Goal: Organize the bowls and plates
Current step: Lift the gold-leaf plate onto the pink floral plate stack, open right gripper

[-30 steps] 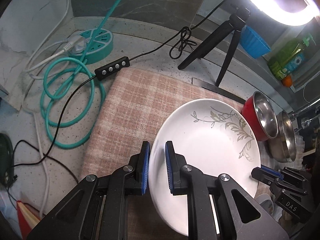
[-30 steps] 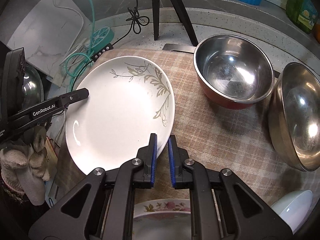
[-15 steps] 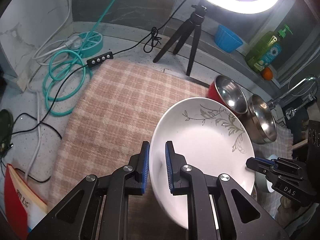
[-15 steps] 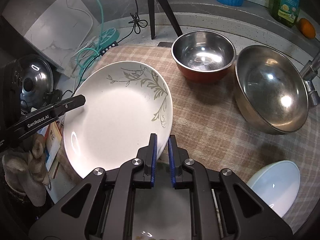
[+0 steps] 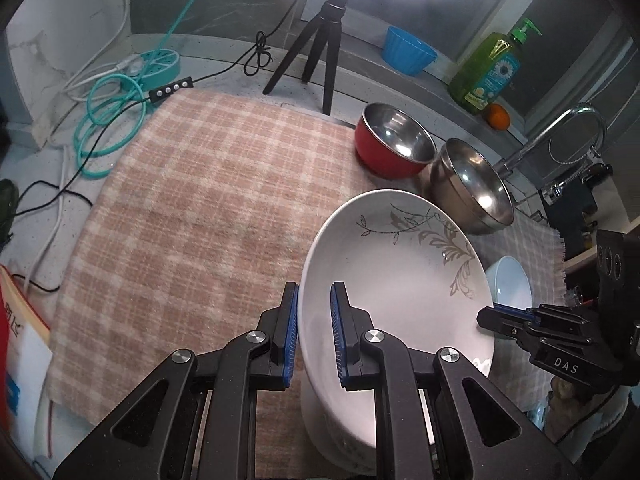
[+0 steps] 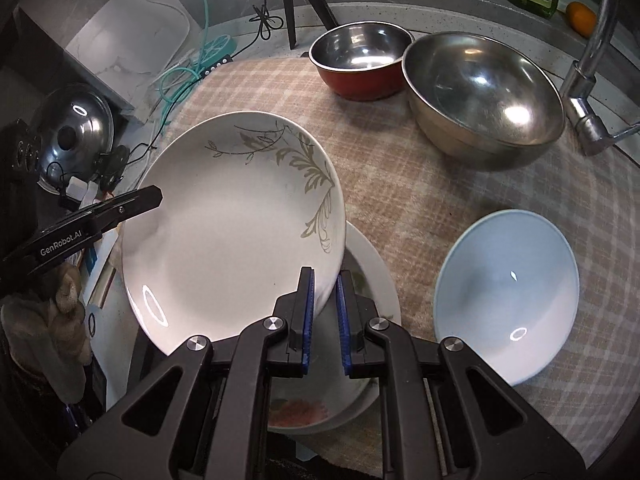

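Note:
A white plate with a grey leaf pattern (image 5: 400, 280) (image 6: 232, 216) is held in the air between both grippers. My left gripper (image 5: 314, 332) is shut on its left rim. My right gripper (image 6: 324, 312) is shut on its right rim. Below it a second plate with a pink flower pattern (image 6: 360, 276) lies on the checked cloth (image 5: 200, 200). A light blue bowl (image 6: 508, 300) sits to the right of it. A red steel bowl (image 6: 360, 60) and a larger steel bowl (image 6: 480, 96) stand at the back.
A black tripod (image 5: 320, 52) with a ring light, teal cable coils (image 5: 112, 120) and a power strip lie at the back left. A blue cup (image 5: 408, 50), green soap bottle (image 5: 492, 72), orange and tap (image 6: 588, 80) stand at the back right.
Both grippers have lifted the leaf-pattern plate and carried it back toward the near edge, over the flower-pattern plate. The bowls now look farther away.

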Demonstrator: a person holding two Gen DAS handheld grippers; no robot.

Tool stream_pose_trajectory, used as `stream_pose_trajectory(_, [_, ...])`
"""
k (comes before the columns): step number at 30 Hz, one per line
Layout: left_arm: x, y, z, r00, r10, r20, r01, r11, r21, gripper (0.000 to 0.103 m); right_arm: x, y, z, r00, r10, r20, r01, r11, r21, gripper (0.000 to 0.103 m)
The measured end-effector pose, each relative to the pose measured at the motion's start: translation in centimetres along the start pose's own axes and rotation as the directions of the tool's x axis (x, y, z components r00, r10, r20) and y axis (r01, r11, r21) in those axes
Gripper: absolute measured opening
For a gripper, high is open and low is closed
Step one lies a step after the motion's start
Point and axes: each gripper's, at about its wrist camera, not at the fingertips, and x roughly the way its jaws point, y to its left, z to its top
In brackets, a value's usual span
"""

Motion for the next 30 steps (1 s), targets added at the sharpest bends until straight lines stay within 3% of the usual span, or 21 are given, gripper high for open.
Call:
stream_pose_trajectory(15, [0.8,-1.8,-4.6,0.996,0.008,-0.086,-0.005,1.0,0.027,0.014,-0.2,-1.4,-3.9,0.999,-0.006,-0.05,0.006,1.0,-0.011,0.011])
stream_pose_trajectory(30, [1.4,-2.5,-6.3,0.992,0.027,-0.127,-0.021,0.999,0.046,0.014,0.1,-2.0,-4.8,0.997,-0.016,-0.071,0.014,1.0,-0.026,0.011])
